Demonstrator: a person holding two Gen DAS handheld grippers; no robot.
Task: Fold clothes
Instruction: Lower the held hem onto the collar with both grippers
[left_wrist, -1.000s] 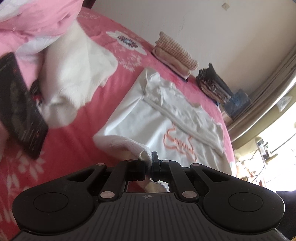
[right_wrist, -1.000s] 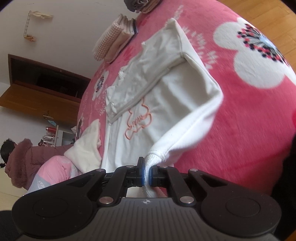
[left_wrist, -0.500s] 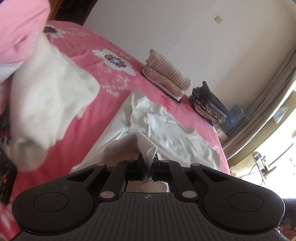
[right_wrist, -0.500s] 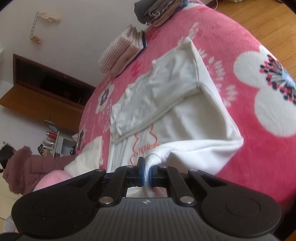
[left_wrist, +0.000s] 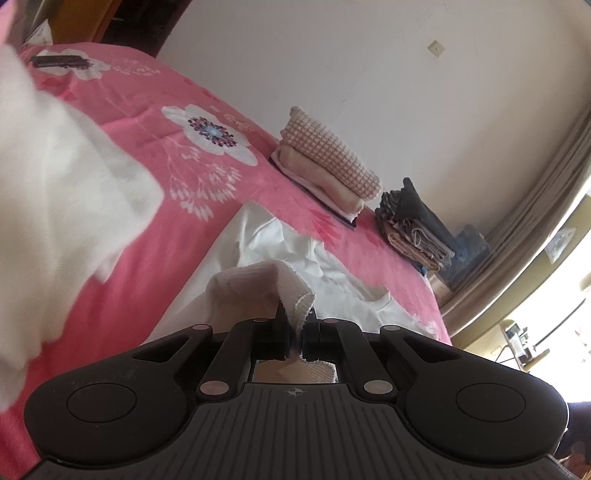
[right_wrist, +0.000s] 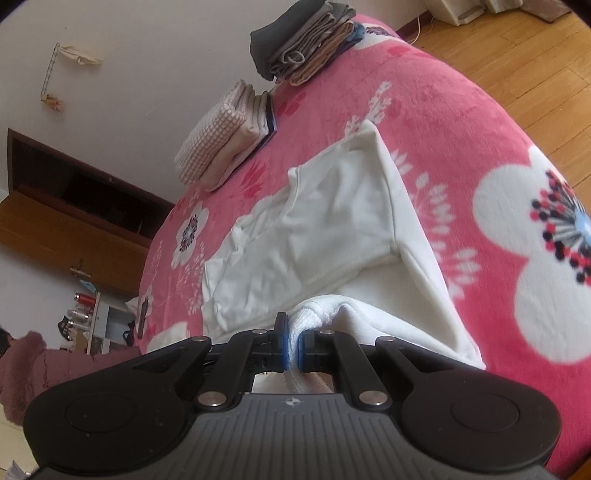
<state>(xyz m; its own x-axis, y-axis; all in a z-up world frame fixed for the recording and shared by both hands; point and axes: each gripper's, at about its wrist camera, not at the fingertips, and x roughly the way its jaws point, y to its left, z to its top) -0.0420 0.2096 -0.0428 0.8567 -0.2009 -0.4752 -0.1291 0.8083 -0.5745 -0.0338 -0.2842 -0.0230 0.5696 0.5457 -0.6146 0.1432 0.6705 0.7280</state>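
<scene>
Two grippers have hold of one white cotton sweatshirt (right_wrist: 332, 229), which lies across the pink floral fleece bedspread (right_wrist: 461, 122) in the middle of both views, its ribbed hem lifted and doubled toward the neckline. Our left gripper (left_wrist: 295, 332) has its jaws clamped on a ribbed corner of that hem at the lower centre of its frame; our right gripper (right_wrist: 291, 347) pinches the other bunched corner between its blue pads, jaws together on the cloth. We judge the fold about half carried over — the sleeves already lie tucked across the chest. What could spoil it: each grip takes only a thin bite of rib, so an uneven pull from either hand could drag the garment along the slippery fleece or let a corner slip free, leaving a skewed crease. A second loose white fleecy garment (left_wrist: 55, 192) crowds the upper left of the left view, close enough to snag. At the far edge sit a folded beige waffle-knit stack (left_wrist: 328, 166) and a pile of grey and tan folded clothes (left_wrist: 413, 225) — well apart, no hazard unless we overshoot.
</scene>
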